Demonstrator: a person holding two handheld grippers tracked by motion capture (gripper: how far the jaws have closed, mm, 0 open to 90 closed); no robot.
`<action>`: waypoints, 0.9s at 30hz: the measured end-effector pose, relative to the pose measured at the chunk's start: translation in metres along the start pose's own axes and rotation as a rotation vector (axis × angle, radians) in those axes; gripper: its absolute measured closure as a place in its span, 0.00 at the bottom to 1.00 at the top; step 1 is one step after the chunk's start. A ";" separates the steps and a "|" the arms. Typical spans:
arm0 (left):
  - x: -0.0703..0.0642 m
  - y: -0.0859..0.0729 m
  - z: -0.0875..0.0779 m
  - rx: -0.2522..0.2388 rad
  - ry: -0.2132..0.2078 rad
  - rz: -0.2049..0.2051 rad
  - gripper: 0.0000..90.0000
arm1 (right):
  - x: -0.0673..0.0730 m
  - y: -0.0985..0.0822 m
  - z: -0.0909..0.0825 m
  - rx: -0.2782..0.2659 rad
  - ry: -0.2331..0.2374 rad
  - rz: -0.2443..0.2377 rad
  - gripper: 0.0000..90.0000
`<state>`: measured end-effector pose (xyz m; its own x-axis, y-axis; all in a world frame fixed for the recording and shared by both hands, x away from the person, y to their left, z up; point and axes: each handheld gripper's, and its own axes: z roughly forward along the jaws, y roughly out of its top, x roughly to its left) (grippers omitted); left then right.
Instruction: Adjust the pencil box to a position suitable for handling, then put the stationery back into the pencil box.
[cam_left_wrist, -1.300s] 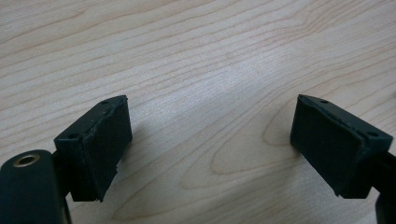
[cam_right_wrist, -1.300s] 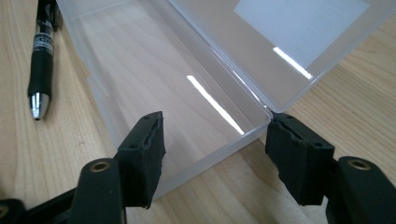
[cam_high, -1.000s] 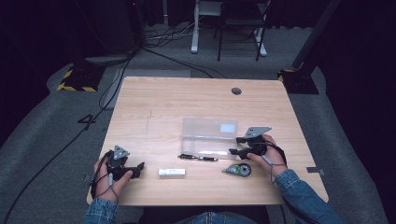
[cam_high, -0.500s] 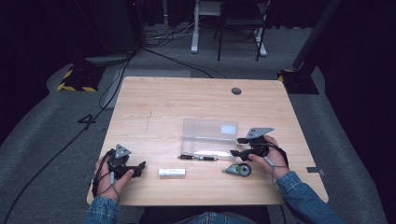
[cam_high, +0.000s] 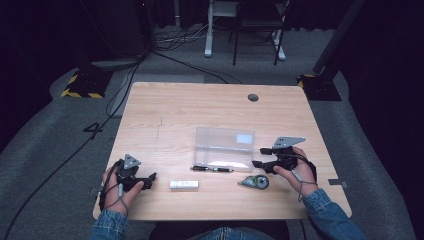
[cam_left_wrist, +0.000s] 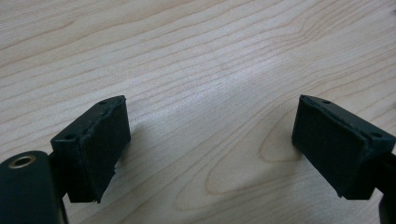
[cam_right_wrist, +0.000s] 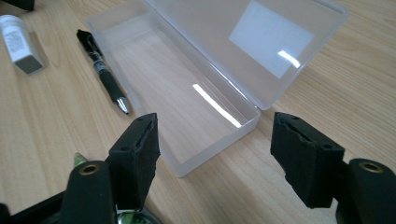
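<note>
The right hand-held gripper (cam_high: 261, 163), jaws wide and just opened further with nothing between them, hovers at centre right, nearer than the left to the correction tape dispenser (cam_high: 254, 182) just below it on the bench (cam_high: 165, 110).

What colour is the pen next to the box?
Black, with a silver tip. The pen shows best in the right gripper view, lying beside the clear box.
</note>
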<state>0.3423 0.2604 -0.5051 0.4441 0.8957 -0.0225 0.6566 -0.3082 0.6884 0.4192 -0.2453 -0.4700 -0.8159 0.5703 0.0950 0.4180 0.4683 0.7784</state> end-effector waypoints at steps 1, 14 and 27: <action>0.000 0.000 0.000 0.001 -0.002 -0.001 0.13 | 0.001 0.001 -0.001 0.000 0.003 -0.001 0.37; -0.001 0.002 0.002 0.001 -0.007 0.002 0.13 | 0.031 0.019 -0.004 -0.018 0.063 -0.062 0.29; -0.001 0.002 0.002 0.000 -0.003 0.005 0.13 | 0.059 0.035 0.013 0.020 0.143 -0.149 0.39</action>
<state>0.3443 0.2583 -0.5052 0.4487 0.8935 -0.0212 0.6543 -0.3122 0.6888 0.3910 -0.1861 -0.4454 -0.9173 0.3924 0.0678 0.2947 0.5544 0.7783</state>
